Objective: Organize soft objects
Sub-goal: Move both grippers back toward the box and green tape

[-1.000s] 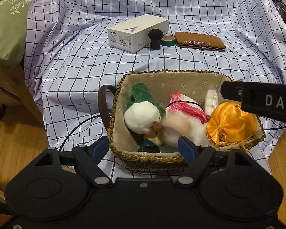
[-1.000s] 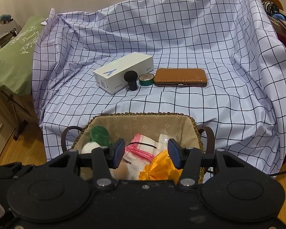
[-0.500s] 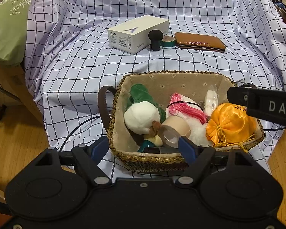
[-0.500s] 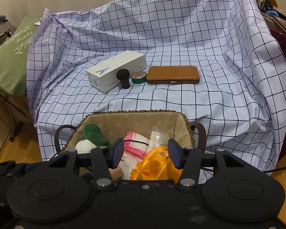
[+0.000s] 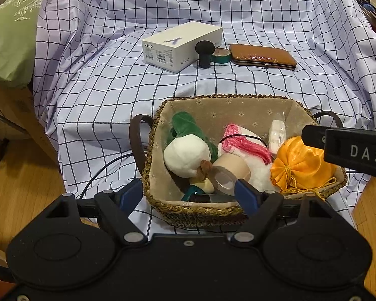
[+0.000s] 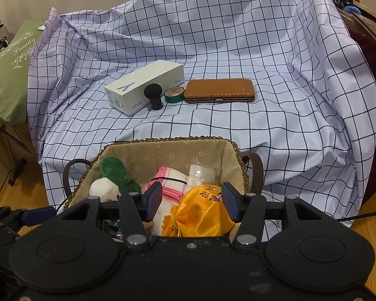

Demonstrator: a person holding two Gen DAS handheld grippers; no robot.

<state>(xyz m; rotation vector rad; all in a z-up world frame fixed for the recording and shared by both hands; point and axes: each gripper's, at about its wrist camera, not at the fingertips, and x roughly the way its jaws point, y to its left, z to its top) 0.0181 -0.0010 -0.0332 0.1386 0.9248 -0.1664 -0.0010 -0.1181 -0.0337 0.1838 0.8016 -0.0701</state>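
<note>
A woven basket (image 5: 188, 210) (image 6: 178, 141) sits at the near edge of the checked cloth. It holds a white and green plush (image 5: 185, 150) (image 6: 105, 188), a pink and white cloth (image 5: 245, 143) (image 6: 173, 178), an orange satin pouch (image 5: 301, 165) (image 6: 200, 213), a beige tape roll (image 5: 230, 173) and a clear packet (image 5: 277, 135). My left gripper (image 5: 188, 195) is open and empty over the basket's near rim. My right gripper (image 6: 191, 204) is open and empty just above the orange pouch; its body shows in the left wrist view (image 5: 351, 148).
Further back on the cloth lie a white phone box (image 5: 180, 45) (image 6: 142, 86), a black knob-shaped item (image 5: 204, 54) (image 6: 154, 95), a green tape roll (image 5: 220, 55) (image 6: 174, 94) and a brown case (image 5: 262, 56) (image 6: 219, 90). A green cushion (image 5: 9, 35) is left; wooden floor below.
The beige tape roll has come into view in the basket in front of the white plush. My right gripper has pulled back and up a little from the basket.
</note>
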